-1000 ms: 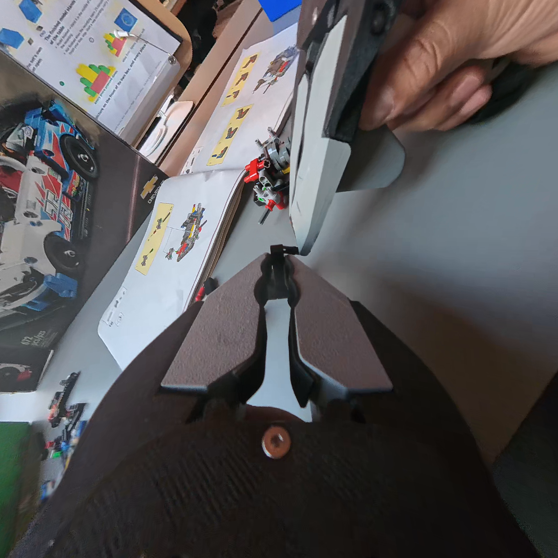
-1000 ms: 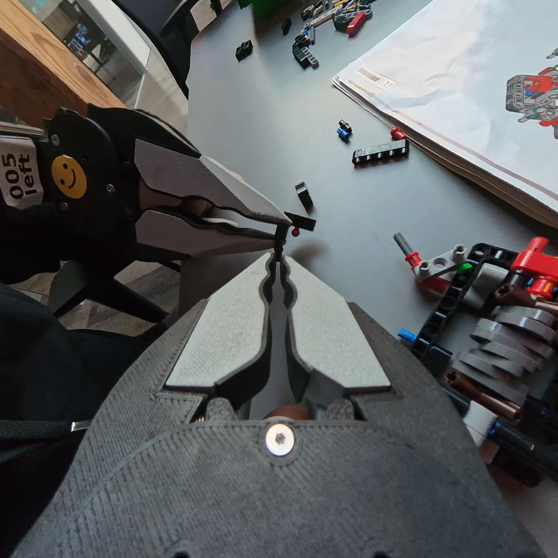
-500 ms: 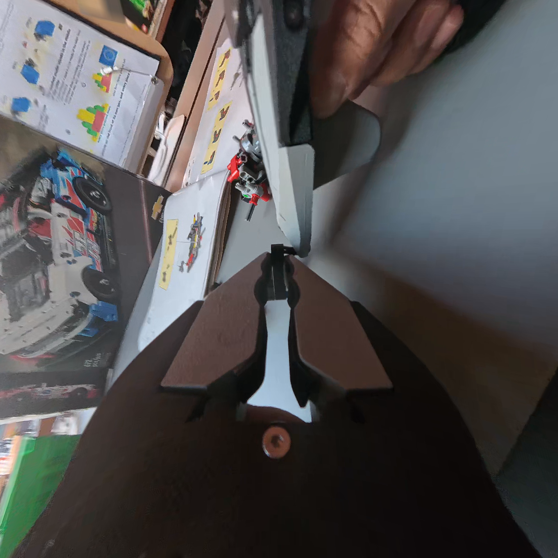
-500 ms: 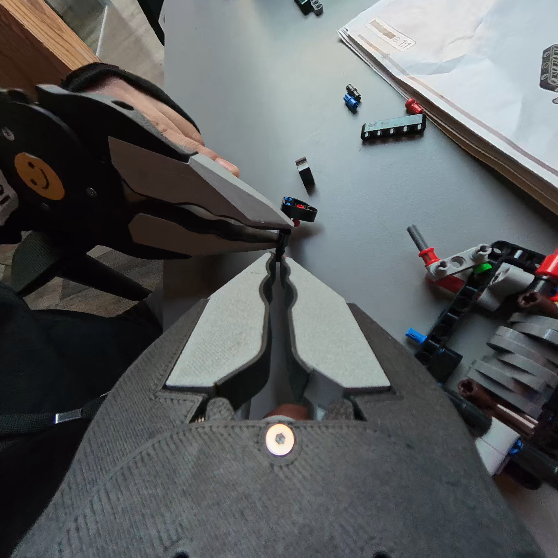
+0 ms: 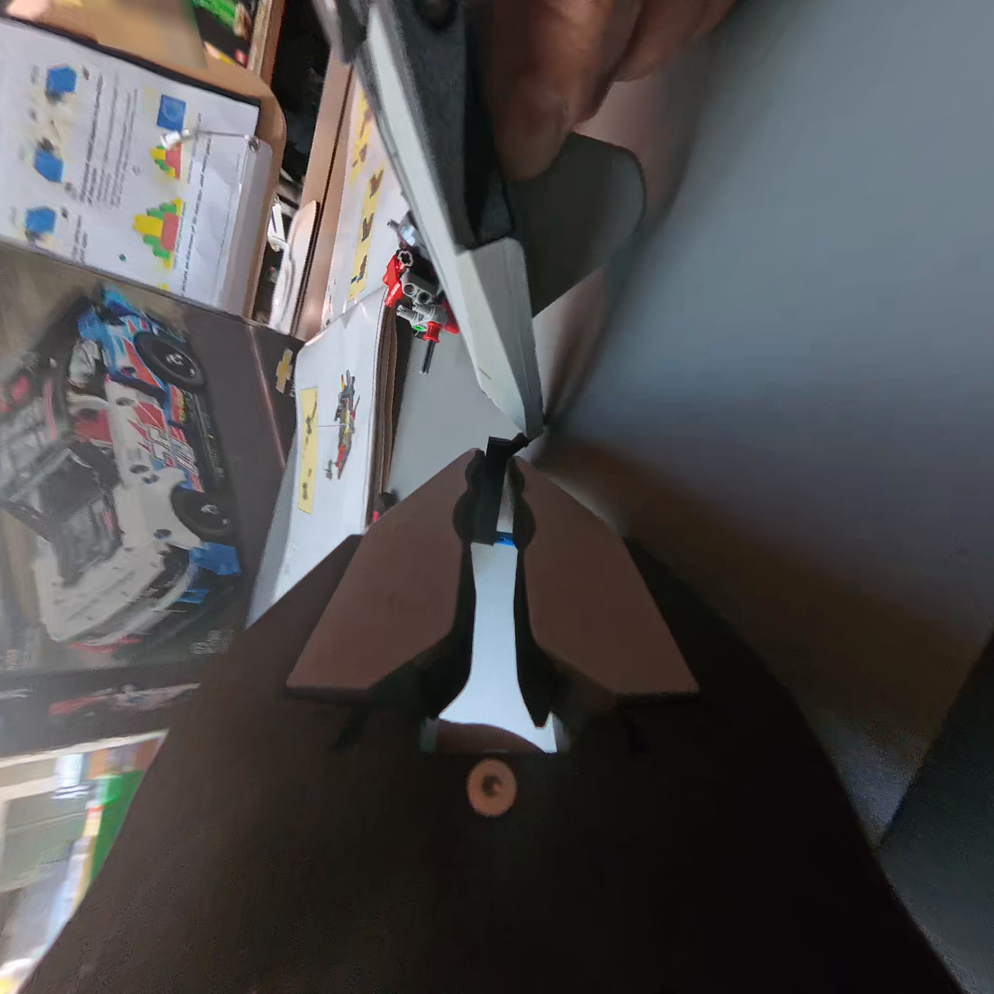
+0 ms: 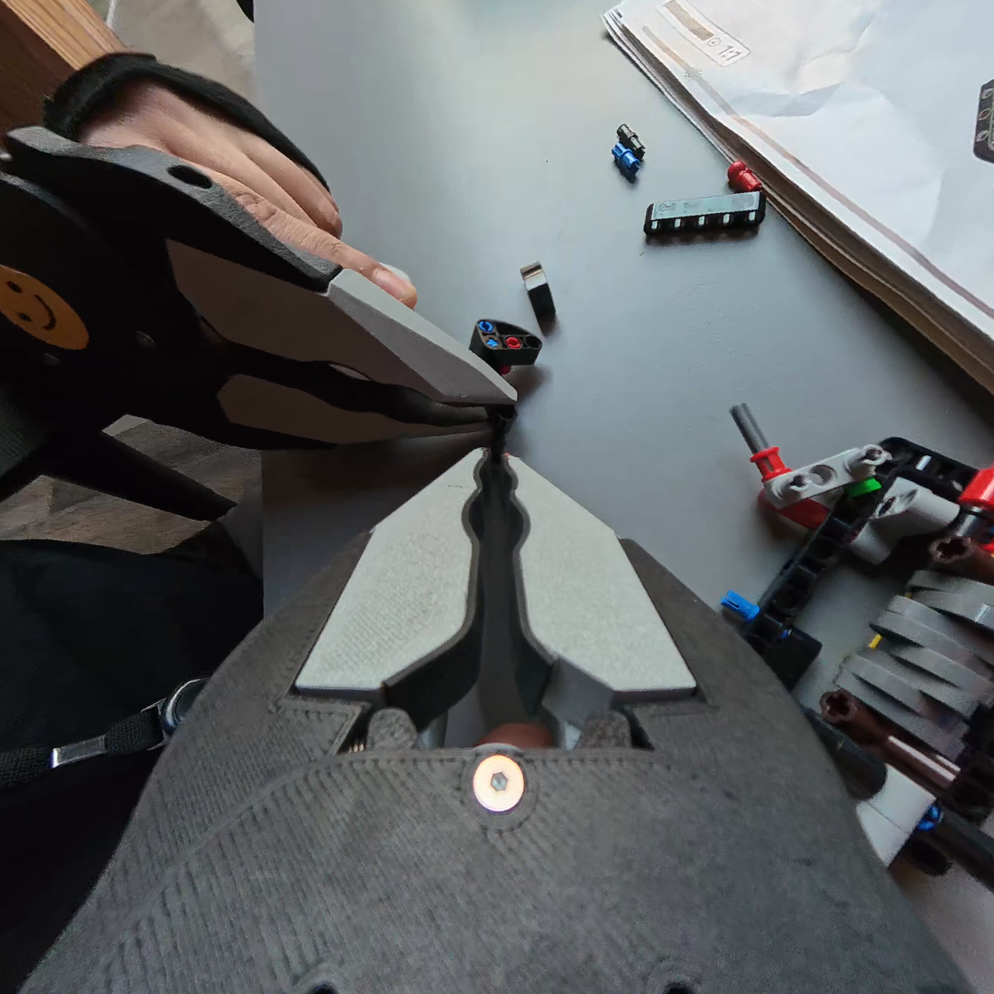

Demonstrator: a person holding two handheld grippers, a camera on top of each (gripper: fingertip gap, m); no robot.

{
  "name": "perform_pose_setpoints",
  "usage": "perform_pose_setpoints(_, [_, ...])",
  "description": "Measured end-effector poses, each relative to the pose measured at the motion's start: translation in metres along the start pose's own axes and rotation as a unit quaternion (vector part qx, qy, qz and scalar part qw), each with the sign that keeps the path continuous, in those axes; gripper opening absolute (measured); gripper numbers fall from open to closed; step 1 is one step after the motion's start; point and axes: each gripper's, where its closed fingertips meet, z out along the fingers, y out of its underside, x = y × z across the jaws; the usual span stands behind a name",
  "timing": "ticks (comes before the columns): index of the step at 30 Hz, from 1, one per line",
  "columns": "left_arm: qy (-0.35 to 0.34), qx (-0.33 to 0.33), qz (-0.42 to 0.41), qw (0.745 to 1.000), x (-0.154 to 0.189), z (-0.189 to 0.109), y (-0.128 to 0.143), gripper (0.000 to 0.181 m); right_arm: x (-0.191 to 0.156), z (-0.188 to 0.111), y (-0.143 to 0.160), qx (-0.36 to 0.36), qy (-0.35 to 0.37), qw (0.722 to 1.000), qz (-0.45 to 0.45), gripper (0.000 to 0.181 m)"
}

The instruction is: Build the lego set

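Both tools meet tip to tip just above the dark counter [image 6: 618,333]. The left tool [image 5: 492,468] is clamped on a small black lego piece [image 5: 490,497], which stands up between its brown fingers with a bit of blue showing at its lower end. The right tool [image 6: 497,462] has its grey fingers pressed together around a thin black pin [image 6: 499,430] that pokes out of its tips and reaches the tip of the left one, so the two parts touch there. Just beyond the tips, a short black connector [image 6: 505,344] with blue and red pins in its holes sits on the counter, with a small black block [image 6: 539,293] near it. Farther off lie a black beam [image 6: 704,212], a red pin [image 6: 742,176] beside the booklet, and a blue and black pin pair [image 6: 628,150]. The open instruction booklet [image 6: 860,97] covers the far right corner. The half-built model [image 6: 871,538], with grey, black and red parts, rests at the right edge. From the left side, the set's box [image 5: 123,430] with a race car on it stands beside the booklet.
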Motion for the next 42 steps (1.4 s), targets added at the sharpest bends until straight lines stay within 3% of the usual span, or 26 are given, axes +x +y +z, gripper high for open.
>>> perform_pose_setpoints(7, [-0.01,-0.013,-0.055,0.998,-0.007,0.005,0.0,0.005,0.006,-0.001,-0.004,0.011,0.039,0.999,-0.029,0.0])
perform_pose_setpoints(12, [-0.013,-0.013,-0.088,0.996,-0.013,0.005,-0.001,0.005,0.004,-0.006,-0.009,0.036,0.011,0.999,-0.007,0.0])
perform_pose_setpoints(19, [-0.017,0.007,-0.118,0.993,-0.017,0.003,-0.011,0.005,0.005,-0.009,-0.013,0.053,0.014,0.998,-0.004,0.014])
perform_pose_setpoints(24, [-0.018,-0.004,-0.109,0.994,-0.016,0.005,-0.008,0.005,0.014,-0.005,-0.006,0.023,0.028,0.999,0.008,0.01])
perform_pose_setpoints(28, [-0.013,-0.019,-0.124,0.992,-0.019,0.006,0.001,0.005,0.015,-0.004,-0.004,0.011,0.042,0.999,-0.014,0.004])
perform_pose_setpoints(39, [-0.011,-0.004,-0.17,0.985,-0.029,0.001,0.004,0.004,0.012,-0.003,-0.003,-0.001,0.05,0.995,-0.084,0.021])
perform_pose_setpoints(42, [-0.021,-0.003,-0.158,0.987,-0.03,0.001,0.004,0.005,0.016,0.001,-0.006,-0.006,0.077,0.991,-0.111,0.012])
